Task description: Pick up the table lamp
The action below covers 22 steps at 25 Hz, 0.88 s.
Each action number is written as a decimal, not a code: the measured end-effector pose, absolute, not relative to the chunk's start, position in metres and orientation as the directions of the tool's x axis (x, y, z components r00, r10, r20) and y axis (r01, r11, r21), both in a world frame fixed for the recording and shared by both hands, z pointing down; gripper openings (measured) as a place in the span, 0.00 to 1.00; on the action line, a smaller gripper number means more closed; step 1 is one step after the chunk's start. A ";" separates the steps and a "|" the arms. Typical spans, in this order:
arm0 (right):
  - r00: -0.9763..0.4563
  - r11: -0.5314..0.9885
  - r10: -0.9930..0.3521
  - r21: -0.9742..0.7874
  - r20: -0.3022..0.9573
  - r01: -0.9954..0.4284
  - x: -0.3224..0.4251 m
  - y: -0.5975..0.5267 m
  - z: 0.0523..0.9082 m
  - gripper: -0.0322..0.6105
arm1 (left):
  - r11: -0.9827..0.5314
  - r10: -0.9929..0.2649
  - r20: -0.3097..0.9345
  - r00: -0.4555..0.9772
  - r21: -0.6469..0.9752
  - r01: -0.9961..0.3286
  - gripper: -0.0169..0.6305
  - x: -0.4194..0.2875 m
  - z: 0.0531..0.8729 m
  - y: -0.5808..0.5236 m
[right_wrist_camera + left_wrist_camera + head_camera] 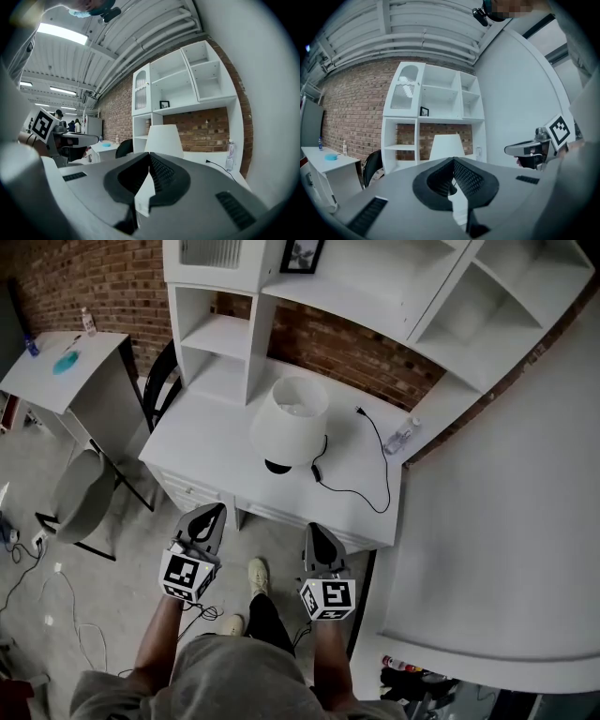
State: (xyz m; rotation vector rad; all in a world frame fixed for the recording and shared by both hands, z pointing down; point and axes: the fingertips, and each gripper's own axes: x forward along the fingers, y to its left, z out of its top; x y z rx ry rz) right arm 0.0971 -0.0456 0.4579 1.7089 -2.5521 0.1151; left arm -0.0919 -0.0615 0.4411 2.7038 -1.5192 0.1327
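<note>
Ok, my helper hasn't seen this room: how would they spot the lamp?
Find the white desk below the white shelf unit against the brick wall. The table lamp stands near its middle. Alone there it has a broad white shade and dark base; a black cord trails from it toward a small clear bottle.

Soft, even light is filling the room in the head view, and the white desk (202, 442) is reading bright without blowing out. Shadows on it are looking faint and soft-edged. In the right gripper view, the ceiling strip lights (58, 33) are glaring at upper left and washing that corner pale. Both gripper views are bending hard at the edges, with the shelves (440, 101) bowing and the corners going black. Close to the lens, the left gripper (453, 161) and the right gripper (150, 155) are rendering soft and out of focus, while the brick wall (206, 129) is showing fairly crisp.
</note>
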 end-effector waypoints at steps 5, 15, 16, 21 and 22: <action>-0.397 0.394 -0.911 -0.049 0.115 -0.918 0.104 -0.098 0.476 0.09 | -0.501 -0.860 0.123 0.495 -0.018 -0.865 0.03 -0.084 0.460 -0.107; -0.422 0.413 -0.888 -0.089 0.182 -0.906 0.114 -0.171 0.532 0.09 | -0.491 -0.853 0.194 0.484 0.010 -0.871 0.03 -0.071 0.503 -0.175; -0.425 0.415 -0.885 -0.092 0.190 -0.905 0.114 -0.177 0.539 0.09 | -0.490 -0.853 0.201 0.482 0.010 -0.871 0.03 -0.070 0.508 -0.180; -0.449 0.441 -0.866 -0.085 0.220 -0.893 0.110 -0.206 0.571 0.09 | -0.490 -0.848 0.210 0.487 0.040 -0.871 0.03 -0.067 0.527 -0.203; -0.453 0.446 -0.864 -0.080 0.223 -0.891 0.108 -0.212 0.576 0.09 | -0.497 -0.844 0.209 0.494 0.044 -0.867 0.03 -0.066 0.529 -0.207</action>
